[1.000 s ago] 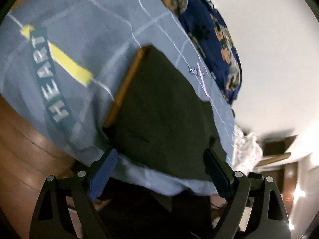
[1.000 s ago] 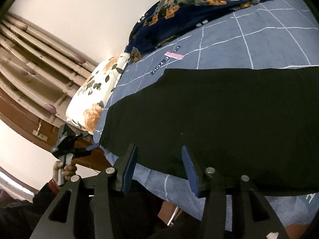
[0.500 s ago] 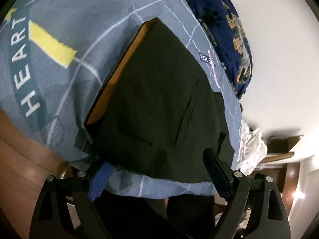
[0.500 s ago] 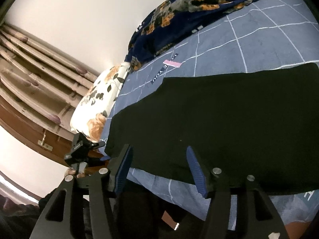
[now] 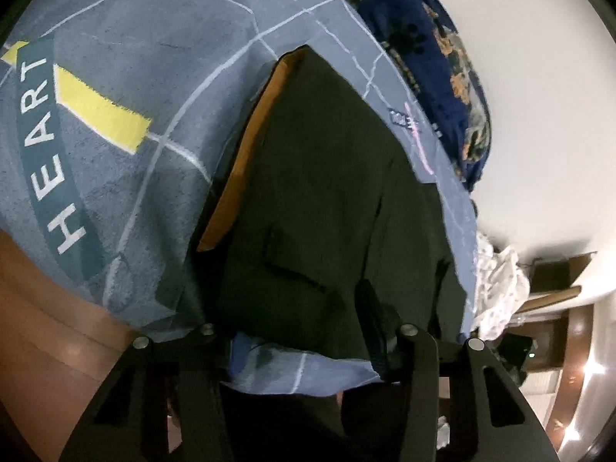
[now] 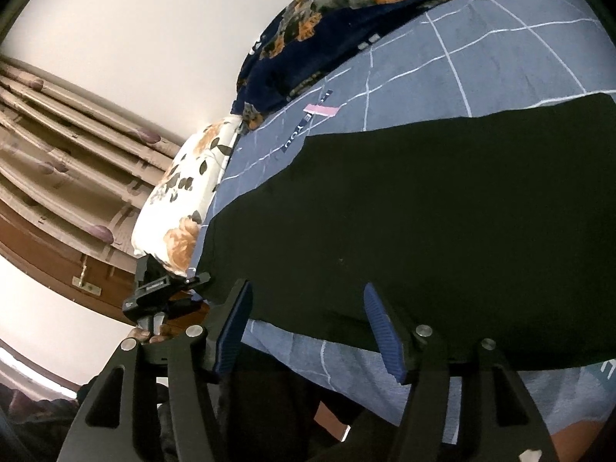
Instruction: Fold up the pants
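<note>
Black pants (image 5: 319,208) lie flat on a blue-grey bedspread (image 5: 146,88), with an orange lining strip along their left edge and a back pocket showing. My left gripper (image 5: 304,319) is open, its fingers at the pants' near edge. In the right wrist view the pants (image 6: 423,223) spread wide across the bed. My right gripper (image 6: 308,323) is open, its fingertips over the near hem. The left gripper also shows in the right wrist view (image 6: 165,288) at the pants' left corner.
A dark floral blanket (image 6: 346,19) is heaped at the far side of the bed and a floral pillow (image 6: 184,200) lies at its head. Wooden panelling (image 6: 57,146) stands beyond. White cloth (image 5: 500,285) lies off the bed. The wooden bed edge (image 5: 38,300) is near.
My left gripper has moved in toward the pants' near edge and its jaws have narrowed somewhat. My right gripper has edged closer to the hem.
</note>
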Action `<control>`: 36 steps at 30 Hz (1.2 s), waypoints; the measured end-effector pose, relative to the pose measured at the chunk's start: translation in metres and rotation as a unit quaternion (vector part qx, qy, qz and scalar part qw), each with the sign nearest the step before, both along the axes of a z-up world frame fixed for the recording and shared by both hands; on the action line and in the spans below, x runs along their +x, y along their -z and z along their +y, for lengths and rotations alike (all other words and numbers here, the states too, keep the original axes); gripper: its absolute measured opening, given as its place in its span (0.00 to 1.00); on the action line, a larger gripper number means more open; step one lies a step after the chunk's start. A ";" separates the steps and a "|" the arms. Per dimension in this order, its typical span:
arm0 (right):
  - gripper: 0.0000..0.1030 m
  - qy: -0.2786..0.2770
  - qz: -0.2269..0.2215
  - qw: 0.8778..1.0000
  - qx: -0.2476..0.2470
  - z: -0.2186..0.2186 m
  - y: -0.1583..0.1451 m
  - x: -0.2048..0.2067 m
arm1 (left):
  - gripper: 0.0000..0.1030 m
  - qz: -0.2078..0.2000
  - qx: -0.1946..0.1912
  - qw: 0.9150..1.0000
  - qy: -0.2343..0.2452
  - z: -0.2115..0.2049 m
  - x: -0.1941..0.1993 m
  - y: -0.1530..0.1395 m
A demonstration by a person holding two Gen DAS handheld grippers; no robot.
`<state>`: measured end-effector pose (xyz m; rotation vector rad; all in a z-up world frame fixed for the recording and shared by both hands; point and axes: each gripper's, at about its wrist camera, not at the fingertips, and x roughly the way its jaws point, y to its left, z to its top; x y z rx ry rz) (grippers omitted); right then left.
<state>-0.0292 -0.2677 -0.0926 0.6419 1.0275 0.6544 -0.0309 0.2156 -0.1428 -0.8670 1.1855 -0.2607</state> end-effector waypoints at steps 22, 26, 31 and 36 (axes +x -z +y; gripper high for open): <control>0.61 0.024 0.015 0.999 0.046 -0.008 0.008 0.001 | 0.22 -0.174 0.107 0.977 0.061 -0.067 0.000 -0.103; 0.61 0.045 0.027 0.995 0.087 -0.019 0.011 0.004 | 0.22 -0.230 0.111 0.960 0.113 -0.115 0.003 -0.141; 0.61 0.069 0.035 0.986 0.145 -0.033 0.009 0.009 | 0.22 -0.265 0.097 0.939 0.195 -0.192 0.014 -0.161; 0.63 0.087 0.041 0.973 0.212 -0.047 0.010 0.013 | 0.22 -0.273 0.102 0.918 0.267 -0.266 0.026 -0.149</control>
